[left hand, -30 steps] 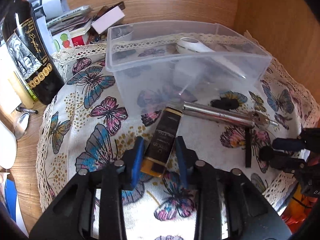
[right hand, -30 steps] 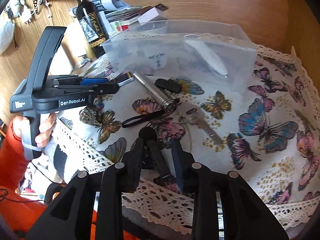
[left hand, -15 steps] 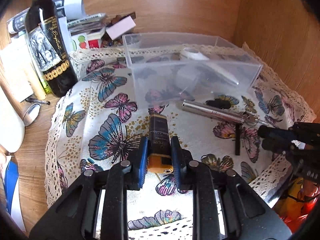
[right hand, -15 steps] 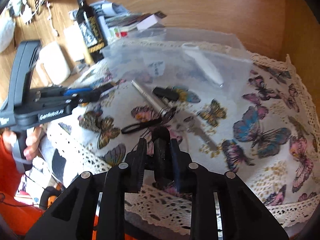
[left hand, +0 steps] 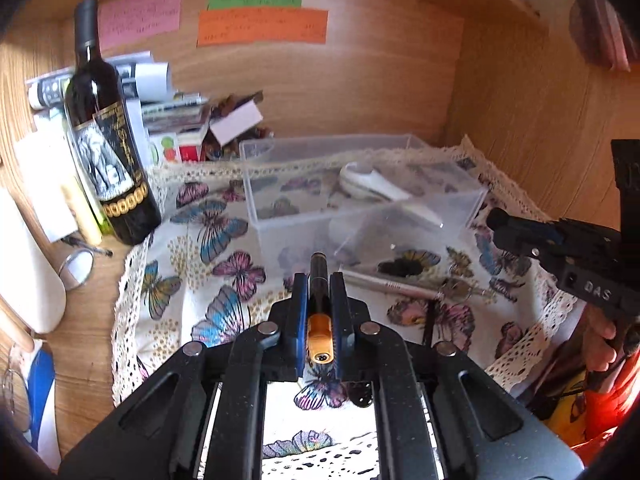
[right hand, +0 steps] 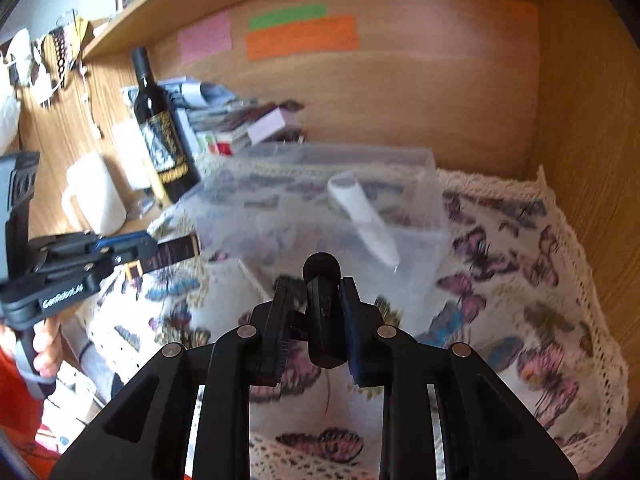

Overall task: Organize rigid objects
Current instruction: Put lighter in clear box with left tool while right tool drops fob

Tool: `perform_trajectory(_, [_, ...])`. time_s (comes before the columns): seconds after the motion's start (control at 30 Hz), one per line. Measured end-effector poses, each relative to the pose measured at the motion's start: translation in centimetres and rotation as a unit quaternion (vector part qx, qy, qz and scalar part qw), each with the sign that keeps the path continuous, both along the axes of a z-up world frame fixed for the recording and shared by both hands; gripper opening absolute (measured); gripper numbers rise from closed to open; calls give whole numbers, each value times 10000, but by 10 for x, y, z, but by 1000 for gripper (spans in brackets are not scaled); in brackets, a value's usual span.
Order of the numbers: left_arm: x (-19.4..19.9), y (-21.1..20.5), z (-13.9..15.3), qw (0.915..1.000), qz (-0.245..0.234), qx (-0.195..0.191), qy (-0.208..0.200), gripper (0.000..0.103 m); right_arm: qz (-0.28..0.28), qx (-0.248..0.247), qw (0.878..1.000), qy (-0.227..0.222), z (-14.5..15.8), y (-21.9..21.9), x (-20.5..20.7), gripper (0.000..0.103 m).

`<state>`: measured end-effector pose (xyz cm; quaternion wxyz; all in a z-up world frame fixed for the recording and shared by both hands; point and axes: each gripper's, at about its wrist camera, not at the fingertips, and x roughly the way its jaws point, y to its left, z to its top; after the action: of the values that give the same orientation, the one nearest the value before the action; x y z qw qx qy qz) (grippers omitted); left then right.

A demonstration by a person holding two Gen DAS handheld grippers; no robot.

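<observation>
My left gripper (left hand: 319, 280) is shut on a black-and-gold lighter (left hand: 319, 308), held above the butterfly cloth (left hand: 188, 264); it also shows in the right wrist view (right hand: 176, 252). My right gripper (right hand: 316, 292) is shut on a black clip-on microphone (right hand: 323, 312), lifted above the cloth. A clear plastic box (left hand: 360, 200) stands at the back and holds a white object (left hand: 376, 186). A silver flashlight (left hand: 396, 286) with a black strap and a small black object (left hand: 400, 268) lie on the cloth in front of the box.
A wine bottle (left hand: 104, 136) stands at the left edge of the cloth. Stacked papers and small boxes (left hand: 188, 120) sit behind it. A white mug (right hand: 96, 196) stands left. Wooden walls close the back and right side.
Both grippers have risen from the cloth. The left one closed on the lighter and lifted it. The right one closed on the microphone and lifted it toward the box.
</observation>
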<state>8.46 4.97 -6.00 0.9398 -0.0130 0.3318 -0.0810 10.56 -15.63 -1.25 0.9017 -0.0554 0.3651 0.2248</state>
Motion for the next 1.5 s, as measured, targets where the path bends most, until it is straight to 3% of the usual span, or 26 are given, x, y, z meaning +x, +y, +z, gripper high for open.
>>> perform_trajectory(0.3, [2, -1, 33, 9987, -29, -97, -498, 9, -144, 182, 9987, -444, 27, 0, 28, 21])
perform_trajectory(0.53, [24, 1, 42, 9977, 37, -124, -672, 9, -72, 137, 9988, -473, 28, 10, 59, 21])
perform_trajectory(0.93, [89, 6, 8, 9998, 152, -71, -123, 9, 86, -205, 9998, -4, -14, 43, 108, 21])
perform_trajectory(1.27, [112, 6, -3, 9997, 209, -118, 36, 9, 184, -397, 9987, 249, -32, 53, 118, 22])
perform_trajectory(1.33, [114, 6, -6, 9995, 260, -150, 112, 10, 208, -412, 9986, 254, -32, 54, 117, 27])
perform_trajectory(1.43, [112, 6, -7, 9993, 288, -162, 175, 24, 172, -359, 9990, 197, -29, 51, 114, 44])
perform_trajectory(1.5, [106, 7, -2, 9992, 318, -166, 169, 41, 126, -340, 9993, 75, -22, 49, 110, 46])
